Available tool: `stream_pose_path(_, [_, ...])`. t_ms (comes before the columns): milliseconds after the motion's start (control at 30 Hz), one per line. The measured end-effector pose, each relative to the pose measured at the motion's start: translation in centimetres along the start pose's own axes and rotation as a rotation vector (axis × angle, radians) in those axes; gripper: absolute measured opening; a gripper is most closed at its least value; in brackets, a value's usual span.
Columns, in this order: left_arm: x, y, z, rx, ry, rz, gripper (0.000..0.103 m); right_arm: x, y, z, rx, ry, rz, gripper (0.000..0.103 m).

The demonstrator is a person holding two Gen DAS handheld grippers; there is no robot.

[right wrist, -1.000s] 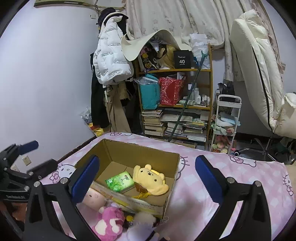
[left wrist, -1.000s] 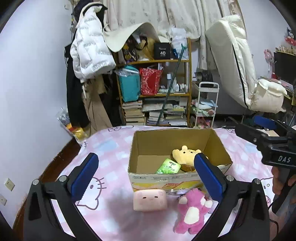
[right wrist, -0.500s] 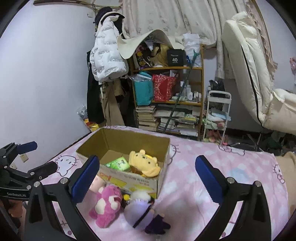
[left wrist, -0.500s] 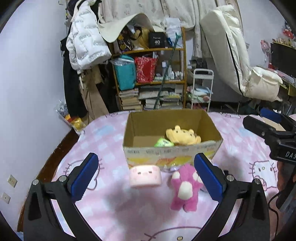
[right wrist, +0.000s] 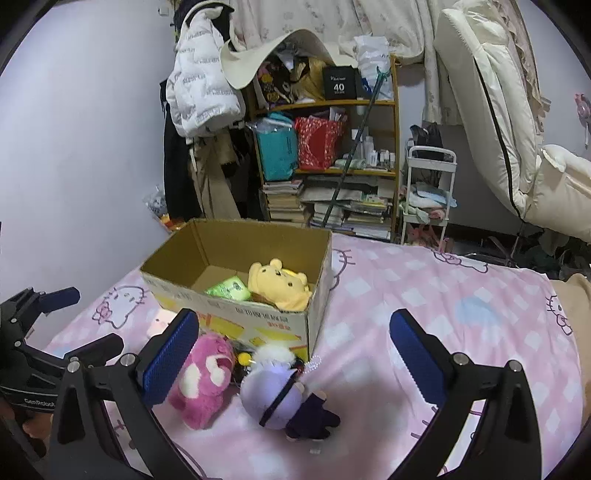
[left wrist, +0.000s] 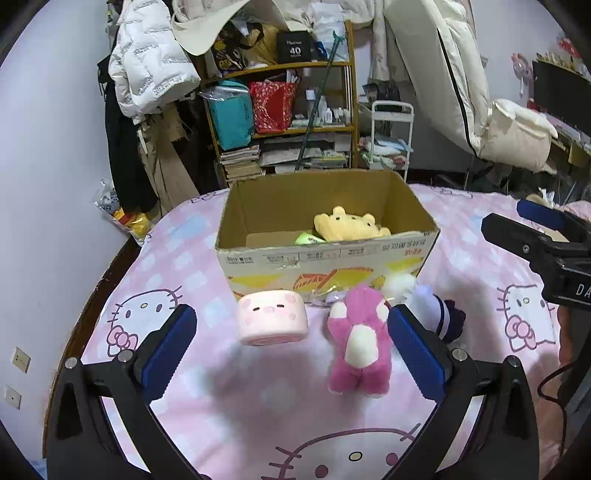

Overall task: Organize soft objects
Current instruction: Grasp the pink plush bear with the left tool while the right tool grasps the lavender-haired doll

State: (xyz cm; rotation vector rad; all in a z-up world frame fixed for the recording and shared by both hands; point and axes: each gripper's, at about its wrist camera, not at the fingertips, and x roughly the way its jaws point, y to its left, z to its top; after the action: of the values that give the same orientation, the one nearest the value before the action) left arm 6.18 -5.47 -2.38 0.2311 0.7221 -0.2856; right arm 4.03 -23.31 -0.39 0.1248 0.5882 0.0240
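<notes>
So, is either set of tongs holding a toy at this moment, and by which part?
Nothing is held. The left tongs and right tongs are both open and empty above the bedspread; the pink plush lies loose.

Home bedroom: bed with pink cartoon-cat sheet (left wrist: 258, 424), cluttered wooden shelf (right wrist: 332, 155) (books, bags, bottles), white puffer jacket (left wrist: 147, 66) hanging by wall, curtains (right wrist: 332, 22).

box (left wrist: 325, 254) top open | plush toys (left wrist: 360, 345) crowd its front | bedspread (right wrist: 443, 302) right free
</notes>
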Motion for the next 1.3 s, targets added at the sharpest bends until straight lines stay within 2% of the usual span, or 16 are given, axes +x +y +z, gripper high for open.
stream_pose_path(267, [1.7, -0.8, -0.4, 0.011, 0.051, -0.042, 0.102, 2.3, -0.4, -0.9, 0.01, 0.071, -0.006, 0.103])
stream_pose_path(367, [1.9, -1.1, -0.7, 0.01, 0.039, -0.039, 0.102, 3.0, -0.4, -1.2, 0.007, 0.09, -0.001, 0.103])
stream_pose_path(767, [4.7, -3.6, -1.6, 0.096, 0.111, -0.067, 0.102, 6.5, 0.2, -2.7, -0.006, 0.186, 0.007, 0.103])
stream_pose_path(1000, [6.7, -4.0, -2.0, 0.085, 0.172, -0.096, 0.102, 8.1, -0.6, -3.5, 0.041, 0.271, 0.009, 0.103])
stream_pose_path(1300, [9.1, -4.1, -2.8, 0.064, 0.235, -0.105, 0.102, 9.8, -0.2, -4.9, 0.032, 0.385, 0.004, 0.103])
